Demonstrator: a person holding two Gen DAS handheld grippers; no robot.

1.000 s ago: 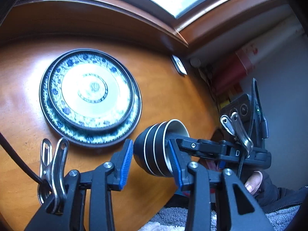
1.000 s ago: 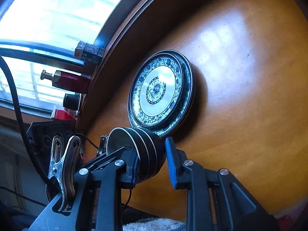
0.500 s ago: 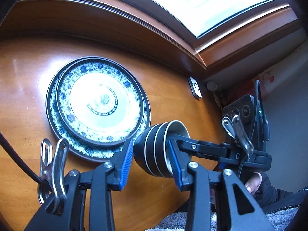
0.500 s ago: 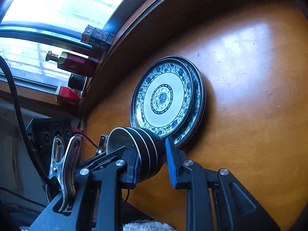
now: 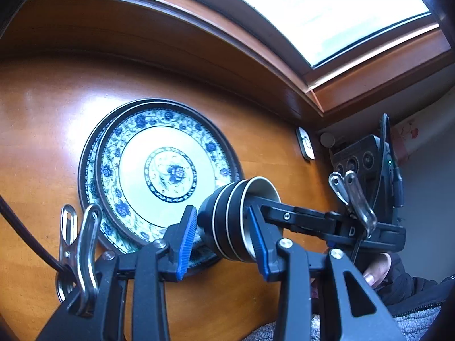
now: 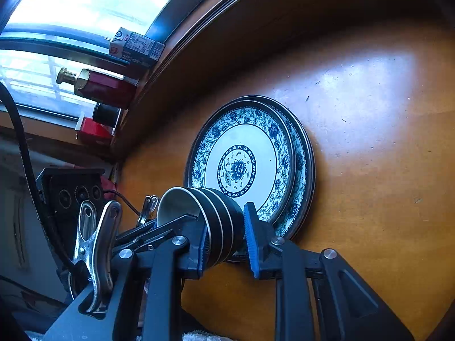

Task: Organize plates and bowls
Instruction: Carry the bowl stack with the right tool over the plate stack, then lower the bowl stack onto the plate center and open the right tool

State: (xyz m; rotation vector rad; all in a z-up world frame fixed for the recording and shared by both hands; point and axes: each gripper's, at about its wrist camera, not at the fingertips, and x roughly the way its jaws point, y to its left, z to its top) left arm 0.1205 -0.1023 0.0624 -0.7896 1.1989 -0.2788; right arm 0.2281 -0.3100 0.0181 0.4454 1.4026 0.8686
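A stack of three nested black bowls (image 5: 230, 221) with white rims and insides hangs between both grippers, just over the near rim of the plates. My left gripper (image 5: 223, 234) has its right pad inside the rim and its left pad a little off the bowl base. My right gripper (image 6: 226, 240) has its left pad inside the rim of the bowl stack (image 6: 210, 216) and its right pad by the base. Two stacked blue-and-white floral plates (image 5: 159, 170) lie on the wooden table (image 5: 42, 130), and show in the right wrist view (image 6: 247, 164).
A window sill at the back holds a small carton (image 6: 136, 47), a red bottle (image 6: 102, 86) and a dark jar (image 6: 105, 113). A small white-framed object (image 5: 304, 143) lies on the table by the wall. A grey towel (image 5: 421, 322) lies at the near edge.
Both grippers have carried the bowl stack forward toward the plates; the stack now overlaps the plates' near rim. The grip on the bowls looks the same.
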